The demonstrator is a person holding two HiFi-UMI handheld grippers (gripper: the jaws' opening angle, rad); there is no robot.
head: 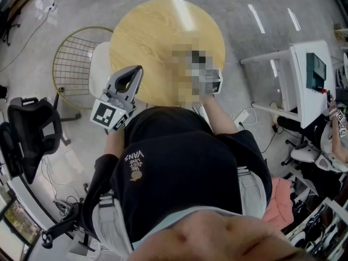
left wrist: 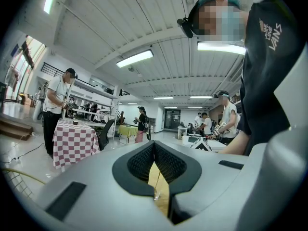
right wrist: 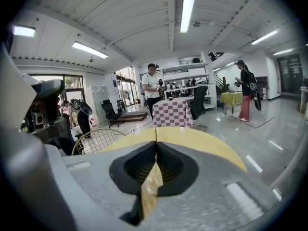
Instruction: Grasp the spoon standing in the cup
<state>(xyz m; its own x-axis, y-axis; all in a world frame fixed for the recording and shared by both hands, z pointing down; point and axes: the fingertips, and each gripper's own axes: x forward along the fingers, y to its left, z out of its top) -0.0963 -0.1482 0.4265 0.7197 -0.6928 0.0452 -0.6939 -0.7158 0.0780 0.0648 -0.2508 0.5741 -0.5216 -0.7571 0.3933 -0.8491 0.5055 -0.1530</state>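
Person's black shirt (head: pixel 179 173) is nearest. Left gripper (head: pixel 136 72) and right gripper (head: pixel 211 81) have jaws closed, empty, at the round wooden table's (head: pixel 157 31) near edge.

Showing only as a tiny speck, too small for telling details: cup (left wrist: pixel 156 193) with spoon (left wrist: pixel 158 181). Lying partly under a blurred patch: table (head: pixel 147 37), right gripper (head: pixel 211 80), tips hidden.

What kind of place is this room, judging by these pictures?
Probably a large open lab or workshop hall: strip lights on a high ceiling, a checkered tablecloth, a desk with a screen, and other people at tables.
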